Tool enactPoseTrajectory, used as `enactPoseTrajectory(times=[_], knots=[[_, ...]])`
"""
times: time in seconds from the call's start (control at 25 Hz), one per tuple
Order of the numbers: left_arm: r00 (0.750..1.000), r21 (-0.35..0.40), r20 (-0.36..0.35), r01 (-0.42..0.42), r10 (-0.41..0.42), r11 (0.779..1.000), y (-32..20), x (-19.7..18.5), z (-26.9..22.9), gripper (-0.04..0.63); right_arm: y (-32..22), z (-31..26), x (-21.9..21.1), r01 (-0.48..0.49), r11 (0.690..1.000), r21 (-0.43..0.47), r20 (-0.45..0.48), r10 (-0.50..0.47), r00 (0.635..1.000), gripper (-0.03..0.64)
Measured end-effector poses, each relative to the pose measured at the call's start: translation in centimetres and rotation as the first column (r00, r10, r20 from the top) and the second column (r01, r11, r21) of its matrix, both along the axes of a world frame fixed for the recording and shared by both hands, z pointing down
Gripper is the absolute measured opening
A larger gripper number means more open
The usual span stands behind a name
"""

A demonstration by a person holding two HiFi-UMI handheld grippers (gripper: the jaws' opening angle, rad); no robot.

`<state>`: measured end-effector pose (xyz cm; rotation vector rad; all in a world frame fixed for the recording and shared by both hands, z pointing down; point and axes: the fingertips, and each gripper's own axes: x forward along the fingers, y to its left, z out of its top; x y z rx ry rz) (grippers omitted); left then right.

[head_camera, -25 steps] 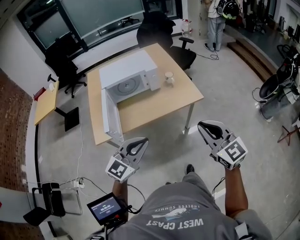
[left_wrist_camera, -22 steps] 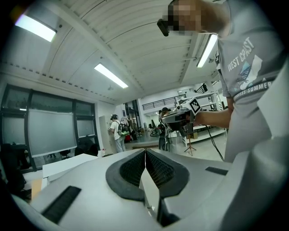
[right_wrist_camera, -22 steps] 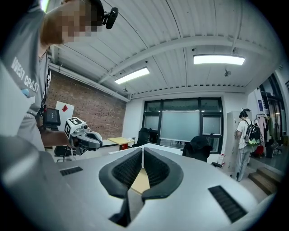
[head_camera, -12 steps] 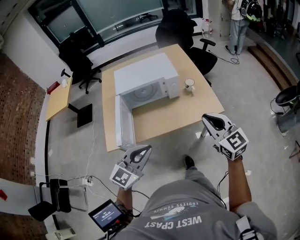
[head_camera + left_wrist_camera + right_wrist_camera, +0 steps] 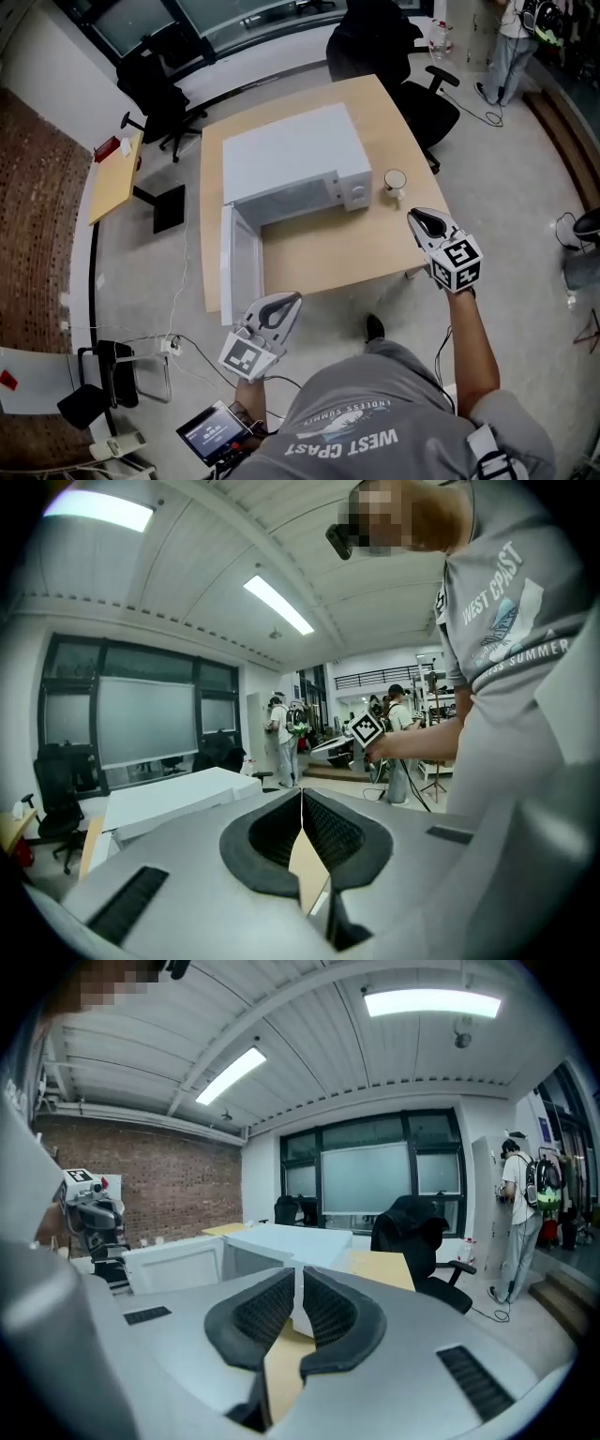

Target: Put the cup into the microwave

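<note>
Cup [image 5: 395, 181]: upright on table [image 5: 319, 248], just right of microwave [image 5: 295, 155]; untouched.
Microwave door [image 5: 228, 267]: stood open.
Right gripper [image 5: 419, 217]: jaws together, empty; had advanced to near the cup.
Left gripper [image 5: 291, 298]: closed, empty; had neared the table edge.
Stage: probably approach; grasp pending.

the left claw [image 5: 289, 302] and right claw [image 5: 417, 217] both point forward, held apart, each with jaws together.
</note>
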<state>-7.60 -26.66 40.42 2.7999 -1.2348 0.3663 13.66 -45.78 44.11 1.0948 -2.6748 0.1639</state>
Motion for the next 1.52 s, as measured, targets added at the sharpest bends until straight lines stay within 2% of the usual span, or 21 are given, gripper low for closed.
enactPoseTrajectory(times=[0.2,0.36,0.56,0.76,0.92,1.16,1.28,1.32,1.52], knots=[[0.999,-0.045,-0.001,0.053,-0.054,0.998,-4.7,0.5,1.3,0.021,-8.9,8.3,1.6,-0.049,0.993,-0.106,-0.100,0.039,0.994,0.025],[0.995,-0.096,0.008,0.096,-0.096,0.991,-6.9,0.5,3.0,0.021,-14.2,16.0,2.4,-0.091,0.972,-0.218,-0.162,0.056,0.985,0.097],[0.989,-0.149,0.027,0.149,-0.146,0.978,-7.8,0.2,4.4,0.021,-18.3,23.8,2.9,-0.144,0.940,-0.311,-0.239,0.069,0.969,0.112],[0.983,-0.182,0.047,0.182,-0.176,0.966,-7.9,0.4,5.4,0.021,-20.1,29.3,3.1,-0.169,0.910,-0.378,-0.289,0.058,0.956,0.135],[0.979,-0.203,0.054,0.204,-0.197,0.958,-8.0,0.6,6.2,0.021,-21.0,31.2,2.7,-0.163,0.907,-0.388,-0.303,0.042,0.952,0.135],[0.975,-0.223,0.064,0.220,-0.211,0.950,-7.4,0.8,6.7,0.021,-21.4,32.2,2.7,-0.208,0.909,-0.361,-0.355,0.073,0.932,0.132],[0.975,-0.221,0.062,0.220,-0.211,0.950,-7.1,1.0,6.9,0.021,-21.5,32.3,2.6,-0.218,0.915,-0.340,-0.366,0.085,0.927,0.102],[0.976,-0.221,0.062,0.219,-0.210,0.950,-6.9,1.0,6.9,0.021,-21.5,32.4,2.6,-0.221,0.916,-0.334,-0.366,0.090,0.926,0.080],[0.976,-0.222,0.062,0.216,-0.207,0.951,-6.3,1.2,7.1,0.021,-21.5,31.9,2.8,-0.250,0.911,-0.327,-0.329,0.138,0.934,0.071]])
